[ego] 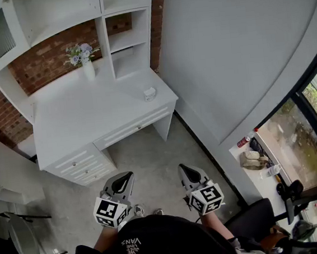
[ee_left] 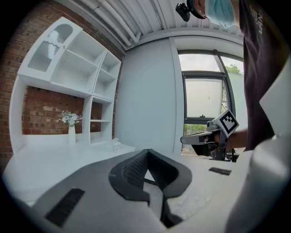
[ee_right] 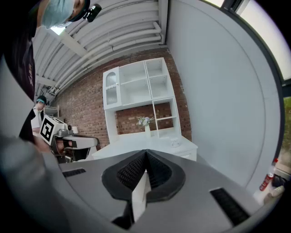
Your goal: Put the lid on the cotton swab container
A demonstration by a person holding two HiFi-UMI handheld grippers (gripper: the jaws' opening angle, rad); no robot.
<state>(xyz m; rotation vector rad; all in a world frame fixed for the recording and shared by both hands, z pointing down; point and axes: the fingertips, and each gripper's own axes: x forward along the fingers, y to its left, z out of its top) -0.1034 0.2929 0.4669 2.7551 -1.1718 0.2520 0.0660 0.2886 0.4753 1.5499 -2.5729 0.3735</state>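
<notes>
Distance is the main fact here: the cotton swab container (ego: pixel 150 93) stands just above the middle of the head view, a small pale pot near the right-hand edge of the white desk surface (ego: pixel 84 117), well apart from both grippers. Whether its lid already sits on it or lies beside it is too small to tell in any view. A vase of flowers (ego: pixel 87 62) stands further back on the same surface, toward the upper left, in front of the shelves (ego: pixel 127 42).

The left gripper (ego: pixel 124 179) and the right gripper (ego: pixel 184 169) hang low in the frame over the bare floor (ego: pixel 149 147), close in front of the person. Each gripper's own view shows its jaws pressed together with nothing between them, so both are clenched and empty.

Judging by its look, the container is light, stiff plastic, likely smooth enough to skid or tip under a sideways push. The lid is probably thin and lighter yet; pinching it across its rim, held level, seems the safest hold. One gripper bracing the pot low on its wall would keep it from sliding while the other presses the lid down squarely. The task looks not yet begun.
</notes>
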